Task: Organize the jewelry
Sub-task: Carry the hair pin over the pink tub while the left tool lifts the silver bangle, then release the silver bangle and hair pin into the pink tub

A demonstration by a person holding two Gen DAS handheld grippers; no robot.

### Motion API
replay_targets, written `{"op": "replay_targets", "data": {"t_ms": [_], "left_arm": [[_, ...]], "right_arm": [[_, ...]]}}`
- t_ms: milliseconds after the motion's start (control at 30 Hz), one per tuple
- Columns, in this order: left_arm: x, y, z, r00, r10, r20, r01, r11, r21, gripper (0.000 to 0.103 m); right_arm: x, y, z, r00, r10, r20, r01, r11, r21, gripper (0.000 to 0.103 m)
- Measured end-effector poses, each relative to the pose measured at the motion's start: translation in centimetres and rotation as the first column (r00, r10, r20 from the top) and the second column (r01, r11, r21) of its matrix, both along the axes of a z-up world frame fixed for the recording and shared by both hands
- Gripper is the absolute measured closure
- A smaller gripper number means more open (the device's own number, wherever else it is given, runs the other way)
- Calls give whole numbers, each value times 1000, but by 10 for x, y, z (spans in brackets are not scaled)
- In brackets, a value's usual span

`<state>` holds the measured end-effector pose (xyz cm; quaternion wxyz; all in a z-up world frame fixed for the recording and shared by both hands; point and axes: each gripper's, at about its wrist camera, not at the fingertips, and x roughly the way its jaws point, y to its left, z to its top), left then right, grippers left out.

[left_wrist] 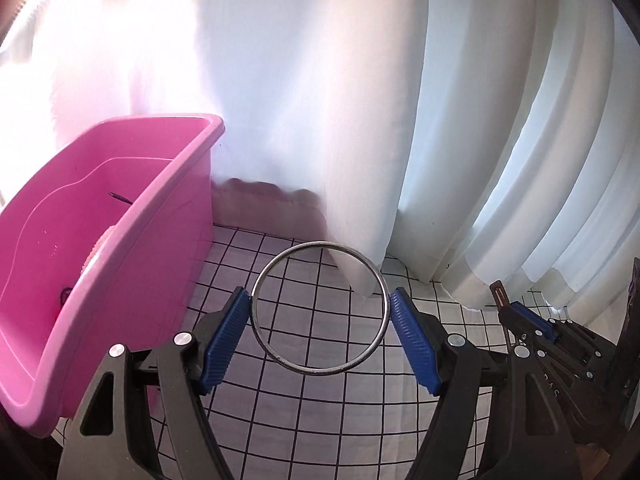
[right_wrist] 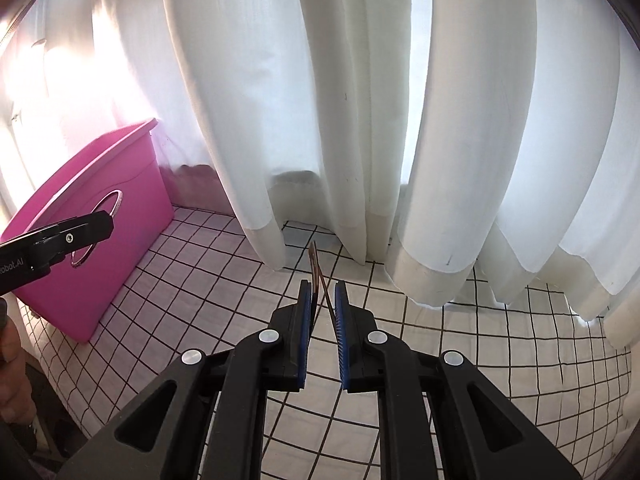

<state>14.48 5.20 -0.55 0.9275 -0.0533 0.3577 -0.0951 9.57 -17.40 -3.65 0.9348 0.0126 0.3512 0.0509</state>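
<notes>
My left gripper (left_wrist: 319, 292) is shut on a large silver bangle (left_wrist: 320, 243), its blue pads pressing on the ring's two sides, above the checked cloth. The pink bin (left_wrist: 168, 264) stands just to its left. From the right wrist view the bangle (right_wrist: 116, 202) shows against the bin (right_wrist: 120, 176), with one left finger (right_wrist: 72, 236) in front. My right gripper (right_wrist: 323, 286) is shut on a thin brown hair clip (right_wrist: 315, 260) that sticks up past the fingertips. The left wrist view shows that gripper (left_wrist: 516, 312) and clip (left_wrist: 499, 292) at the right.
White curtains (left_wrist: 320, 100) hang close behind, their hems touching the black-and-white checked cloth (left_wrist: 320, 412). Inside the bin lie a dark pin (left_wrist: 120, 197) and a pinkish fuzzy item (left_wrist: 100, 246). A person's hand (right_wrist: 12, 380) is at the left edge.
</notes>
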Motion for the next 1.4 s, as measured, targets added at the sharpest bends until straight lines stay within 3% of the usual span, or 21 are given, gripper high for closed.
{"op": "replay_targets", "data": {"t_ms": [267, 567, 1000, 1400], "left_arm": [[-18, 33, 48, 992, 85, 98, -85, 996, -12, 33], [-37, 90, 75, 966, 201, 161, -203, 979, -3, 33], [-44, 202, 66, 909, 396, 127, -399, 917, 2, 33], [-13, 247, 38, 876, 482, 18, -482, 876, -1, 33]], "right_arm": [[7, 38, 50, 987, 130, 95, -129, 991, -16, 91], [25, 102, 88, 942, 297, 158, -298, 954, -23, 91], [67, 230, 108, 841, 522, 140, -528, 849, 5, 91], [122, 311, 86, 791, 611, -25, -610, 792, 20, 91]]}}
